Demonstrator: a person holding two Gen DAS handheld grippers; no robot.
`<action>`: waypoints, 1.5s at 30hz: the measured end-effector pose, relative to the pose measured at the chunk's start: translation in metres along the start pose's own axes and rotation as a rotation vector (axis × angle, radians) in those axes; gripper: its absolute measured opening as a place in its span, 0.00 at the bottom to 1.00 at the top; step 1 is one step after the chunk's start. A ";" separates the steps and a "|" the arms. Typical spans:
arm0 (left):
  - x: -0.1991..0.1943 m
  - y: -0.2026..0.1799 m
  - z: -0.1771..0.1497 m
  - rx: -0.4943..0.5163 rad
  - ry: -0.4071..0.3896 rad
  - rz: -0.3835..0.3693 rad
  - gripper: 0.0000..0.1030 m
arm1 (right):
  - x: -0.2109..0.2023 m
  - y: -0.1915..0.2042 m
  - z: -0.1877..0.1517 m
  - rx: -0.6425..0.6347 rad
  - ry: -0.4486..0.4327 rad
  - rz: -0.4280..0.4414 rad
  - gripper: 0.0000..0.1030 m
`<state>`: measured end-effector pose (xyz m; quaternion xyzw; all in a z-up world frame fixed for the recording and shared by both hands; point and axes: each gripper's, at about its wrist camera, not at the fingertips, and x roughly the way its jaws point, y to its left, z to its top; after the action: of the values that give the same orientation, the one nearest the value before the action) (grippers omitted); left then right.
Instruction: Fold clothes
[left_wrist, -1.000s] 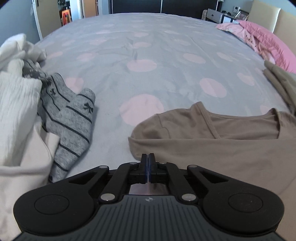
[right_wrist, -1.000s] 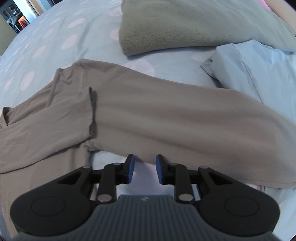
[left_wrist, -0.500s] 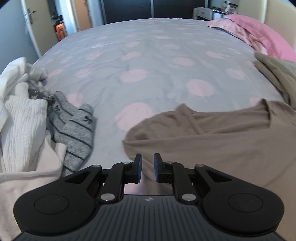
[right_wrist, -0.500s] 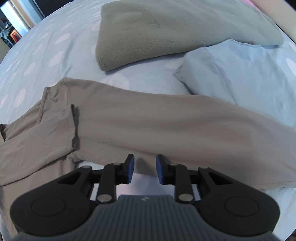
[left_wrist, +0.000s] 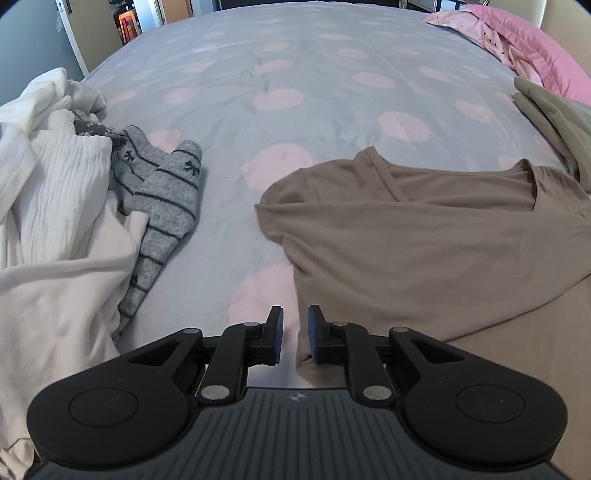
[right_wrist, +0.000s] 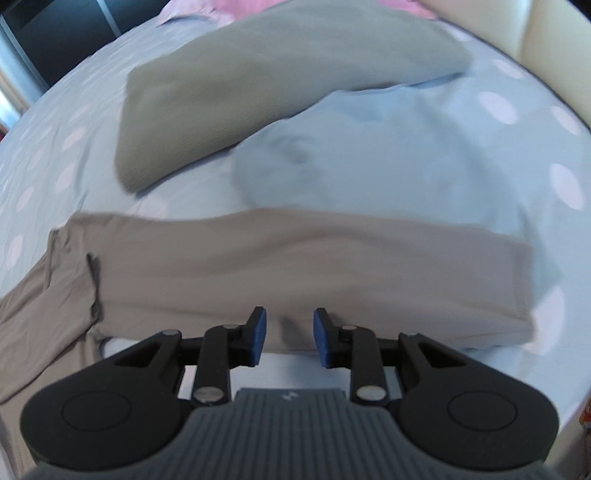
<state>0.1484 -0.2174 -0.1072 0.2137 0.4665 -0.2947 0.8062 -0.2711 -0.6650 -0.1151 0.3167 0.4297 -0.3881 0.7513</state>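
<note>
Currently the taupe V-neck jersey top (left_wrist: 424, 236) lies spread on the grey bedspread with pale pink dots (left_wrist: 295, 74), filling the 3 to 5 o'clock part of the left wrist view, its neckline toward 1 o'clock. The left hand-held gripper (left_wrist: 295, 334) is released: its jaws have just been opening, and the blue pads stand slightly apart above the near edge of the top, with a fold of that edge in the gap but not pressed by either pad. At 9 o'clock sits a heap of white and cream garments (left_wrist: 48, 206), and against its right side lies a grey knit piece with dark stripes and small bows (left_wrist: 166, 199), well apart from the top. A pink pillow (left_wrist: 528, 40) lies at 1 o'clock, and an olive-green folded cloth (left_wrist: 554, 118) at 2 o'clock, just beside the top's shoulder. In the right wrist view, which is blurred, the right hand-held gripper (right_wrist: 290, 338) is likewise released, its jaws parted with nothing clamped between them; the folded edge of the same top (right_wrist: 295, 266) crosses the frame from 9 to 3 o'clock just beyond the pads. Beyond it, the olive-green cloth (right_wrist: 258, 85) lies at 11 o'clock and a pale blue garment (right_wrist: 388, 166) at 1 o'clock, its near edge under the top.
</note>
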 end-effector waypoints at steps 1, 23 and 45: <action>0.000 -0.001 -0.001 0.008 0.000 0.007 0.13 | -0.003 -0.006 0.001 0.010 -0.011 -0.010 0.31; 0.015 -0.007 -0.010 0.063 0.030 0.058 0.13 | -0.008 -0.112 0.018 0.213 -0.083 -0.145 0.35; 0.022 -0.009 -0.007 0.055 0.038 0.070 0.13 | 0.011 -0.145 0.006 0.324 0.005 -0.246 0.12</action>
<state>0.1465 -0.2263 -0.1304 0.2576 0.4656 -0.2749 0.8008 -0.3891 -0.7456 -0.1428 0.3794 0.3988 -0.5402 0.6365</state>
